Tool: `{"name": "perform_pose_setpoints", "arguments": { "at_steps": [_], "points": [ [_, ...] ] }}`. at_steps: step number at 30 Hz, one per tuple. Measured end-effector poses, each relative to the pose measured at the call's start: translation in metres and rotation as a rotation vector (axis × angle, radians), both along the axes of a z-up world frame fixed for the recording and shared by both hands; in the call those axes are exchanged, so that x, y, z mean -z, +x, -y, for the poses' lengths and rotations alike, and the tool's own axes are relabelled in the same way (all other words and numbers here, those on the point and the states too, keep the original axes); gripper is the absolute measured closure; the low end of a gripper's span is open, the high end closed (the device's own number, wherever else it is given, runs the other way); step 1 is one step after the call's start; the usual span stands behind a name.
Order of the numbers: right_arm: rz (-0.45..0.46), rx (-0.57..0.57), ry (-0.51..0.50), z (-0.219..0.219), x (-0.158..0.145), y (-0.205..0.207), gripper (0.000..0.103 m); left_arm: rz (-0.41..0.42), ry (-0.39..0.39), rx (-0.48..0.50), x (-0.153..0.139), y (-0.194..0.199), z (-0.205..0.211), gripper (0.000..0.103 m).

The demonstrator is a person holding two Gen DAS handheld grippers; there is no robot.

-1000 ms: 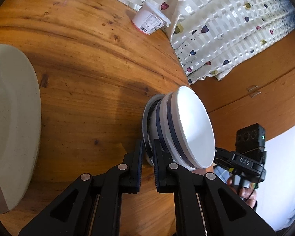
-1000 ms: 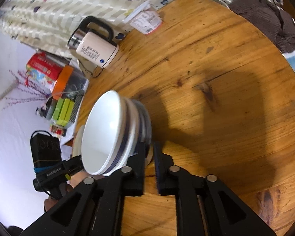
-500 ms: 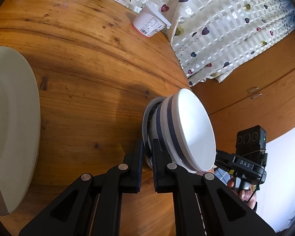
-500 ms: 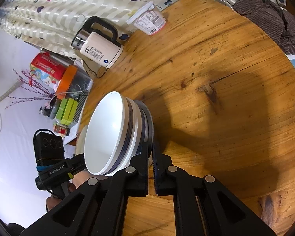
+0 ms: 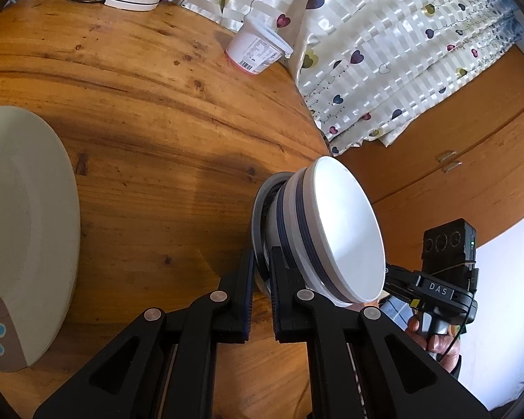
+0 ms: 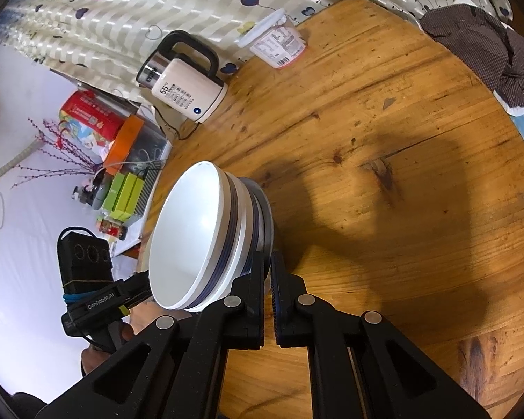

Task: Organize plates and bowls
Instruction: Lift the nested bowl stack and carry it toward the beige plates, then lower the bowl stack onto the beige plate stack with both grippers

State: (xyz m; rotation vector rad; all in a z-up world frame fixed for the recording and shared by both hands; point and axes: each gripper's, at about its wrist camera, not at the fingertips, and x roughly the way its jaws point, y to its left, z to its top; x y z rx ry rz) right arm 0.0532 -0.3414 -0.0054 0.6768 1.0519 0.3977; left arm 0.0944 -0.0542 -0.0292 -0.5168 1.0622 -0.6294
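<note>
A stack of white bowls with dark blue bands (image 5: 335, 230) rests on a grey plate (image 5: 260, 209), held above the round wooden table. My left gripper (image 5: 262, 265) is shut on the grey plate's rim from one side. My right gripper (image 6: 267, 269) is shut on the opposite rim of the same plate (image 6: 265, 216), with the bowl stack (image 6: 199, 241) on it. A large cream plate (image 5: 24, 230) lies on the table at the left of the left wrist view.
A white electric kettle (image 6: 185, 87) and a yogurt tub (image 6: 279, 45) stand at the table's far edge by the heart-print curtain (image 5: 384, 52). A dark cloth (image 6: 485, 52) lies at the table's right edge. Boxes and clutter (image 6: 122, 146) sit beyond the left edge.
Both grippers have carried the plate and bowls a little farther over the table, away from the kettle side. Both grips are unchanged.
</note>
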Motion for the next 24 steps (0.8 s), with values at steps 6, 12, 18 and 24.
{"name": "perform_pose_setpoints", "arguments": {
  "at_steps": [6,12,18,24],
  "points": [
    [0.006,-0.01,-0.008,-0.005,-0.005,0.002,0.098,0.011,0.008,-0.01,-0.006,-0.003,-0.003,0.096],
    [0.02,-0.032,-0.012,-0.017,-0.014,0.007,0.098,0.027,0.012,-0.031,-0.014,-0.006,-0.014,0.096],
    [0.033,-0.067,-0.011,-0.034,-0.022,0.017,0.098,0.039,0.015,-0.068,-0.021,-0.008,-0.032,0.096],
    [0.037,-0.108,-0.007,-0.057,-0.027,0.026,0.098,0.049,0.025,-0.113,-0.028,-0.013,-0.055,0.096]
  ]
}}
